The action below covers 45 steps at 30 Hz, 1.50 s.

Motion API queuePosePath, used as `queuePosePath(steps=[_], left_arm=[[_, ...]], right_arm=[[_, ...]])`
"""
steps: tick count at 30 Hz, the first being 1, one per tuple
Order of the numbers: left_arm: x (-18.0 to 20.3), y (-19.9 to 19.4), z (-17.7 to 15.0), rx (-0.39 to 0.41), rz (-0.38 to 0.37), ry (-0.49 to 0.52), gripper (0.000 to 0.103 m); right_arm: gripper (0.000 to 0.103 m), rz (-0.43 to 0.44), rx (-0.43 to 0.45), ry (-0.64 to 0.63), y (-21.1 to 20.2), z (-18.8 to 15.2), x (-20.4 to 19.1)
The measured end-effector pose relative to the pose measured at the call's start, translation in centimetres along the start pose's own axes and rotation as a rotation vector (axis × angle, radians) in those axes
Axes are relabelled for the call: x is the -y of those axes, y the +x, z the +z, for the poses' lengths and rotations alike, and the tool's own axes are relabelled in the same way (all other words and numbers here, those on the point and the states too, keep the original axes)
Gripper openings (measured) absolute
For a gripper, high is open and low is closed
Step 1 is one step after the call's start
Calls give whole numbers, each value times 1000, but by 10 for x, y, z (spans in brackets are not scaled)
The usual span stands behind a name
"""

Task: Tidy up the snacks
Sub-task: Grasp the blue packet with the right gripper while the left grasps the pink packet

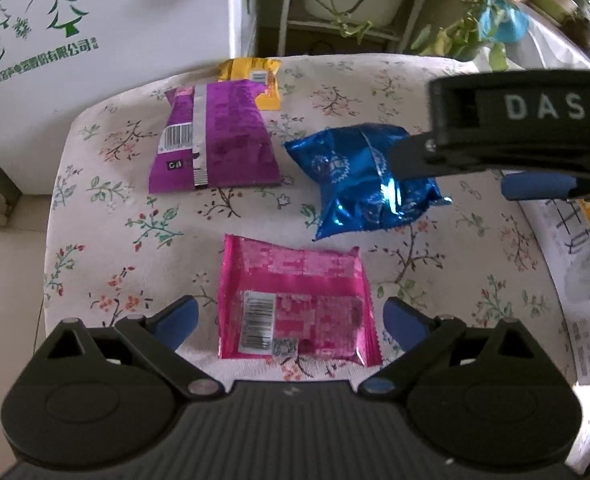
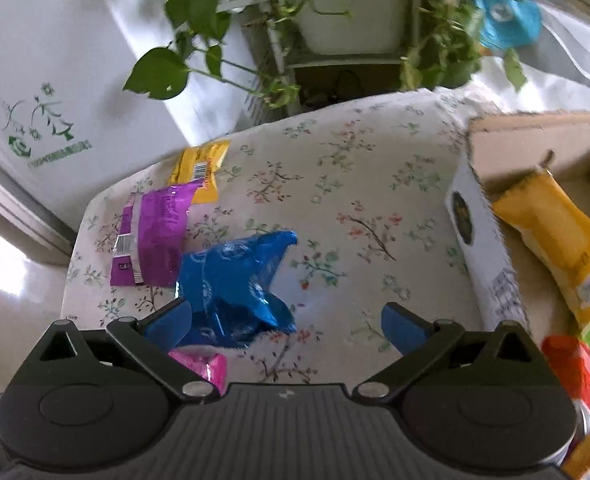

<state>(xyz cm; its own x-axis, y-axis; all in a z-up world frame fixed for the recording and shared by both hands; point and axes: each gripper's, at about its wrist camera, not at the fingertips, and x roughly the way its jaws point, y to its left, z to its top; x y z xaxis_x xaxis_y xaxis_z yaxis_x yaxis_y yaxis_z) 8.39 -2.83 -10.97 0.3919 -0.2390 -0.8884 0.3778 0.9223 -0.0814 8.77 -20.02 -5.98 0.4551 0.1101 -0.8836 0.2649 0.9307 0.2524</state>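
Left gripper (image 1: 291,322): We see its jaws spread wide and empty, low over the worktop, one blue pad (image 1: 183,316) on each side of the pink packet (image 1: 295,304). We judge this a pre-grasp stance: the packet lies flat and barcode up between the pads.

Right gripper (image 2: 287,326): Jaws spread and holding nothing. Its left pad sits against the near edge of the blue foil packet (image 2: 235,280); in the left wrist view the gripper reaches in from the right, one finger over that packet.

Blue foil packet: Crumpled and puffed, resting on the floral cloth (image 2: 355,208) near the middle of the worktop. Contact may exist, but we cannot confirm it.

Cardboard box (image 2: 495,256): Open at the right edge of the worktop. It already holds a yellow packet (image 2: 555,232) and a red one (image 2: 571,364), so we take it as the collection point.

Remaining snacks: The purple packet (image 1: 215,136) lies flat at the far left, overlapping a second yellow packet (image 1: 255,76) behind it.

Obstructions: The cloth between blue packet and box is open. The box's near wall stands upright and must be cleared. Potted plants (image 2: 199,40) and a white carton (image 1: 75,40) stand beyond the worktop, well apart.
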Motion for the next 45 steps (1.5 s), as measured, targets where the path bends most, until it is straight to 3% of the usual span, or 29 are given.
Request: queuePosePath(steps=[6, 19, 23, 26, 29, 31, 33, 38, 45], left_arm=[[-2, 11, -6, 1, 61, 23, 103], [-2, 12, -7, 3, 73, 9, 103], [1, 14, -5, -3, 83, 3, 103], [1, 14, -3, -10, 83, -4, 102], [2, 12, -1, 1, 78, 3, 90], [5, 8, 1, 13, 78, 15, 74], [5, 6, 2, 16, 67, 8, 67], [-7, 2, 6, 14, 20, -69, 57], [-16, -5, 8, 29, -7, -137, 57]], right_arm=[[103, 15, -29, -69, 17, 5, -18], [102, -46, -66, -109, 50, 5, -32], [90, -49, -63, -80, 53, 4, -27], [87, -27, -58, -58, 50, 5, -22], [85, -22, -55, -52, 47, 5, -19], [85, -27, -46, -45, 43, 5, -18], [85, -26, -36, -41, 38, 6, -17], [84, -20, -8, -28, 24, 8, -13], [84, 3, 12, -12, 10, 8, -6]])
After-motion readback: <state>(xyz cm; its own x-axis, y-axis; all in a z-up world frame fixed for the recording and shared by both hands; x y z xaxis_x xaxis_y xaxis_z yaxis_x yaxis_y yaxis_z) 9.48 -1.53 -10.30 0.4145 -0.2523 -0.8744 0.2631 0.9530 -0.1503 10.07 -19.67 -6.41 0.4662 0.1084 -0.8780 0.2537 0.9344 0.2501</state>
